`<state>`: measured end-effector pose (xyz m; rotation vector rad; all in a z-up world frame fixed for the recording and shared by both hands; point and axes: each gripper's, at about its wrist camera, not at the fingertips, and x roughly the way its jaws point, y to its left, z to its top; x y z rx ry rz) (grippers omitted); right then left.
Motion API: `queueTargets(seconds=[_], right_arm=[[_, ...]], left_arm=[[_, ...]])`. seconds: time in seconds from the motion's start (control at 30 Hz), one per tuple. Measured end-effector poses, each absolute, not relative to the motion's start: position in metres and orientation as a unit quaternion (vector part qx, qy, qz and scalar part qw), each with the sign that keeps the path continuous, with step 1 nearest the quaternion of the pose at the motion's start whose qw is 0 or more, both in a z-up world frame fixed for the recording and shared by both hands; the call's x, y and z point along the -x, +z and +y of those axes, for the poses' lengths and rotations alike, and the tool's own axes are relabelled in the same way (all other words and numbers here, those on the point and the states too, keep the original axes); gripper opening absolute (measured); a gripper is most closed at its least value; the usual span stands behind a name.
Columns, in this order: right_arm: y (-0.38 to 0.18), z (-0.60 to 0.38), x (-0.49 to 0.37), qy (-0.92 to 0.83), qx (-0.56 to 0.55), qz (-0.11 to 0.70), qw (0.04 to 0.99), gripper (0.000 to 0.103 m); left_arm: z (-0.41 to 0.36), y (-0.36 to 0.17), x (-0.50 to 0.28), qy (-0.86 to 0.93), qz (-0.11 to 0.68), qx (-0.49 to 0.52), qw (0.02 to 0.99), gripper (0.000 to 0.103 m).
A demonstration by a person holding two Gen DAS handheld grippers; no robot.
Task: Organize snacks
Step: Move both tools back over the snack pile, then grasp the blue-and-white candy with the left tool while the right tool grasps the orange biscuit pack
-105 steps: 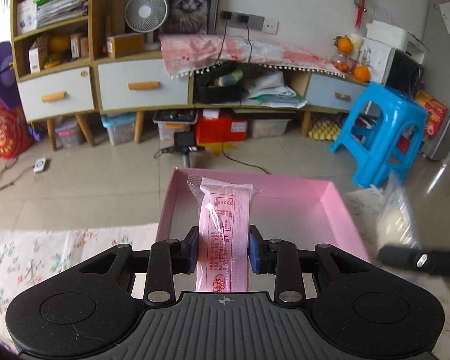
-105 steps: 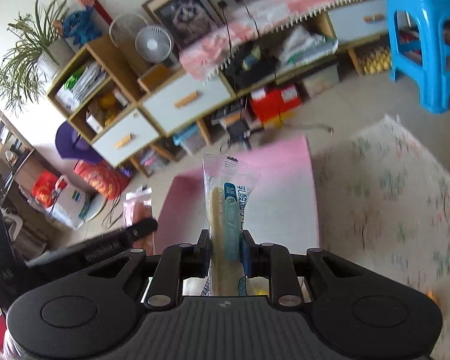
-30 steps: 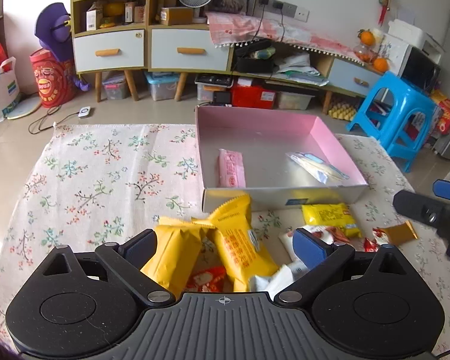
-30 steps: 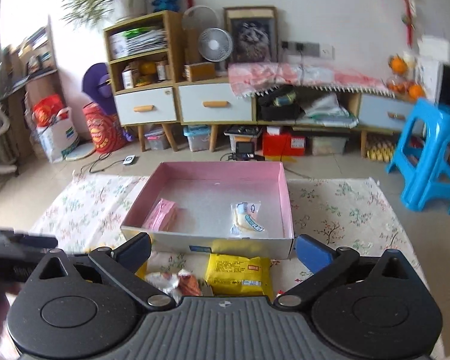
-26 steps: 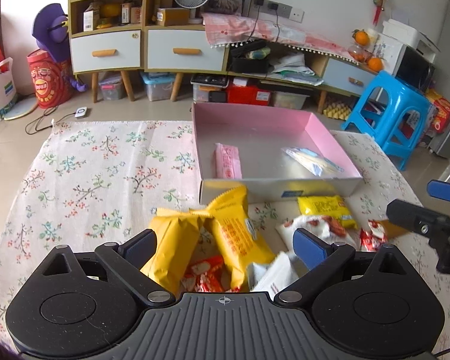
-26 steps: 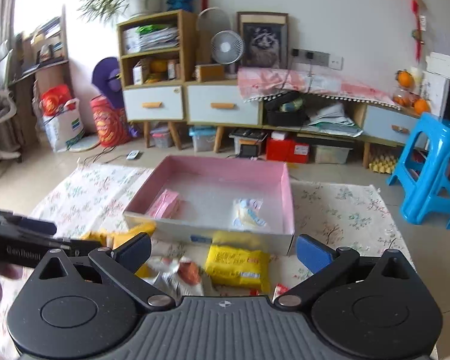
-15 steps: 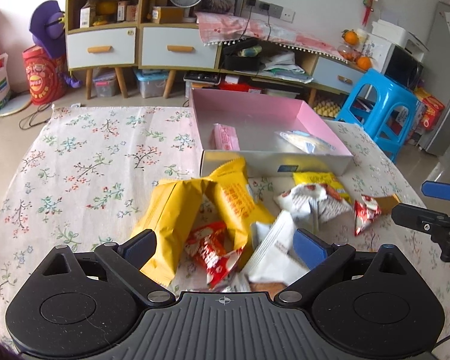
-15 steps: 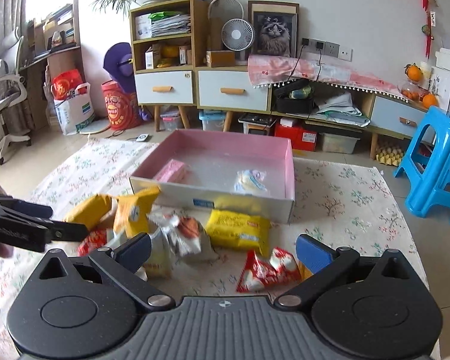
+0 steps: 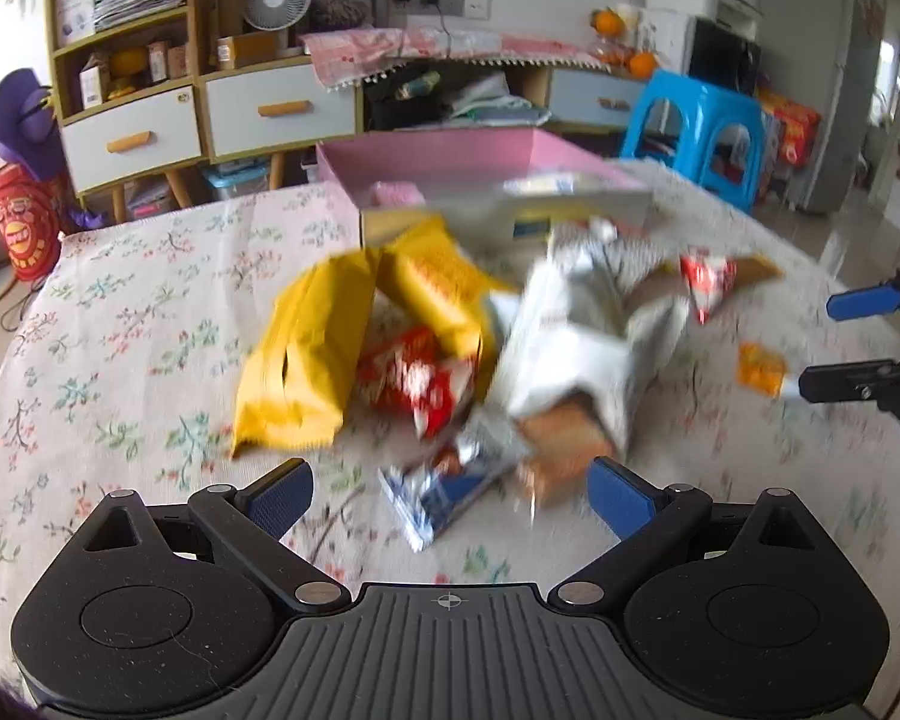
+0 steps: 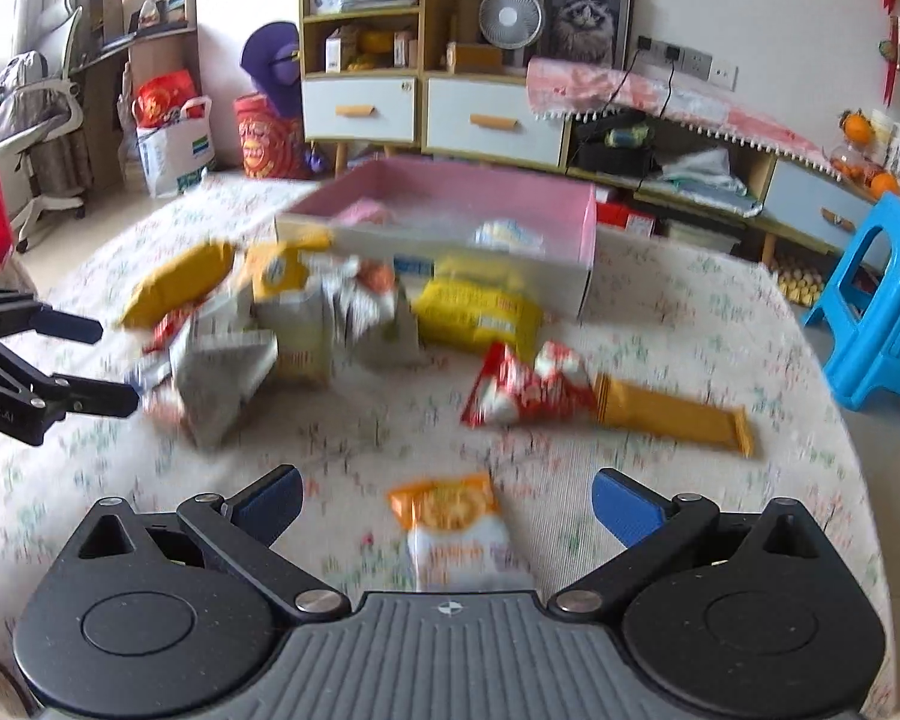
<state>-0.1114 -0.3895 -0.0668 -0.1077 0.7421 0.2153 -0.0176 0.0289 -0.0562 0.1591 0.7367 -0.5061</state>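
Note:
A pile of snack packets lies on the floral tablecloth in front of a pink box [image 9: 450, 156] [image 10: 588, 210]. My left gripper [image 9: 450, 495] is open and empty, low over a blue-and-silver packet [image 9: 444, 495] and a white packet [image 9: 570, 354]; yellow bags [image 9: 306, 366] lie to their left. My right gripper [image 10: 447, 504] is open and empty, with an orange-and-white packet [image 10: 450, 516] between its fingers on the cloth. A red packet [image 10: 522, 390] and an orange bar [image 10: 672, 414] lie beyond. The box holds a pink packet [image 10: 363, 213] and a clear one [image 10: 507, 234].
A blue stool [image 10: 882, 294] stands right of the table. Cabinets and shelves [image 10: 420, 102] line the far wall. The table's right edge [image 10: 834, 420] is near the right gripper. Each gripper shows at the side of the other's view [image 9: 858, 360] [image 10: 60, 360].
Both grippers have let go of their packets into the pink box, opened, pulled back and dropped low over the snack pile.

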Motion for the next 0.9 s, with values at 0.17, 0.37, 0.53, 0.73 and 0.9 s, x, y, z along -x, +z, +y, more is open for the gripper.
queueTargets(seconds=[0.17,0.37,0.53,0.73,0.9], right_arm=[[-0.085,-0.393,0.12,0.11,0.057,0.381,0.916,0.093],[-0.097,-0.396,0.119,0.105,0.045,0.4,0.91,0.093],[-0.099,-0.395,0.114,0.106,0.035,0.393,0.913,0.093],[-0.1,-0.395,0.108,0.111,0.036,0.382,0.917,0.093],[-0.1,-0.395,0.104,0.114,0.037,0.381,0.917,0.093]], left_arm=[[0.036,-0.069,0.02,-0.258,0.359,-0.088,0.893,0.099],[0.044,-0.075,0.011,-0.258,0.351,-0.092,0.895,0.096],[0.047,-0.076,0.003,-0.262,0.339,-0.094,0.899,0.089],[0.041,-0.074,0.002,-0.281,0.325,-0.102,0.897,0.063],[0.037,-0.072,0.002,-0.295,0.323,-0.108,0.893,0.043]])
